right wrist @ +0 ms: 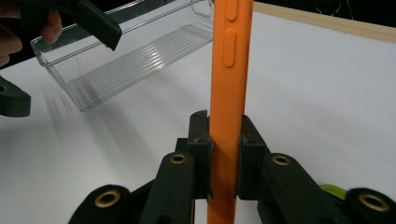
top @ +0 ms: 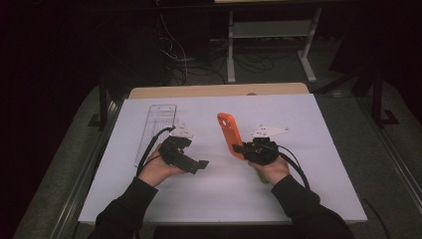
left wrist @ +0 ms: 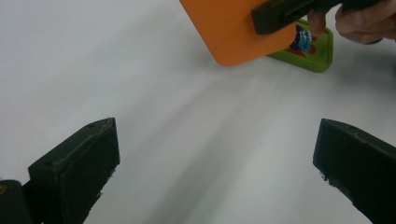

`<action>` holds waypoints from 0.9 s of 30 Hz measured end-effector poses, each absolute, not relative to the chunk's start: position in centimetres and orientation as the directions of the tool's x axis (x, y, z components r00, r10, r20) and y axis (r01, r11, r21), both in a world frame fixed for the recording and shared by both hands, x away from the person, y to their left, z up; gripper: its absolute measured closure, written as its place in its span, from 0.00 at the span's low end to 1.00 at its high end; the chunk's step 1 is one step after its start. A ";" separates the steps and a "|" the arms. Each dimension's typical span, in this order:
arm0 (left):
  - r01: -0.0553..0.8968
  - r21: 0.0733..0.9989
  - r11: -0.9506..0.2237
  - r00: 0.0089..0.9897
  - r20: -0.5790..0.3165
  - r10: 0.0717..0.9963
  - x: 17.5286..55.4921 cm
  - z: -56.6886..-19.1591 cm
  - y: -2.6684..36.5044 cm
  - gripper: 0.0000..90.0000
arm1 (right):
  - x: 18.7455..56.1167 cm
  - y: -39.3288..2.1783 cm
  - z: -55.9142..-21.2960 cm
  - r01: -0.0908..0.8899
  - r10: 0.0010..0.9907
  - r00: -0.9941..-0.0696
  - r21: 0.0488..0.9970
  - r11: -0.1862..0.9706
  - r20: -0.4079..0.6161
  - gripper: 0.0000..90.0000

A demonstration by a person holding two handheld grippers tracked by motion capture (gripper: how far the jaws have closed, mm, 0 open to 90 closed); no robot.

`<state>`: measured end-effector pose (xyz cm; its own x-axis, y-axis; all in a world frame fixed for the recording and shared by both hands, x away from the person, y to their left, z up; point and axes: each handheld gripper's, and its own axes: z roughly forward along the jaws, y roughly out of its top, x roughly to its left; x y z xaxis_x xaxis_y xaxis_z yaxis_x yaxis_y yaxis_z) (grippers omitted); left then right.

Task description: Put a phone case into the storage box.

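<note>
High view overhead, facing forward-down; gripper views close, low; all share orange case (top: 230, 134).

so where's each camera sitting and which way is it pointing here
High view: above the person's side, looking forward and down on the white table; both forearms, left gripper and right gripper show.
Left gripper view: rides the left gripper, looking between its open jaws across the table.
Right gripper view: rides the right gripper, looking along jaws shut on the orange phone case, towards the clear tray.
Shared: all three views show the orange case.
</note>
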<state>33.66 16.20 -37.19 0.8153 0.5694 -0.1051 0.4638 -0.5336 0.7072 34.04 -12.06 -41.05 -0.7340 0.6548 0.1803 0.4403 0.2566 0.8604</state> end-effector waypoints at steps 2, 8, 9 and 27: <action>0.462 0.720 -0.517 0.813 -0.110 0.572 33.8 -37.0 16.1 0.00 | 34.0 -12.0 -41.1 0.441 0.654 -0.734 0.861 0.255 0.182 0.87; 0.460 0.760 -0.459 0.797 -0.126 0.590 34.1 -36.3 15.7 0.00 | 33.7 -11.6 -41.0 0.438 0.646 -0.741 0.862 0.254 0.186 0.87; 0.465 0.761 -0.452 0.796 -0.135 0.590 34.2 -36.3 15.6 0.00 | 33.7 -11.5 -41.0 0.435 0.644 -0.743 0.864 0.255 0.184 0.87; 0.468 0.828 -0.309 0.791 -0.236 0.564 36.4 -35.5 14.0 0.00 | 32.7 -9.5 -40.7 0.415 0.599 -0.776 0.875 0.250 0.196 0.87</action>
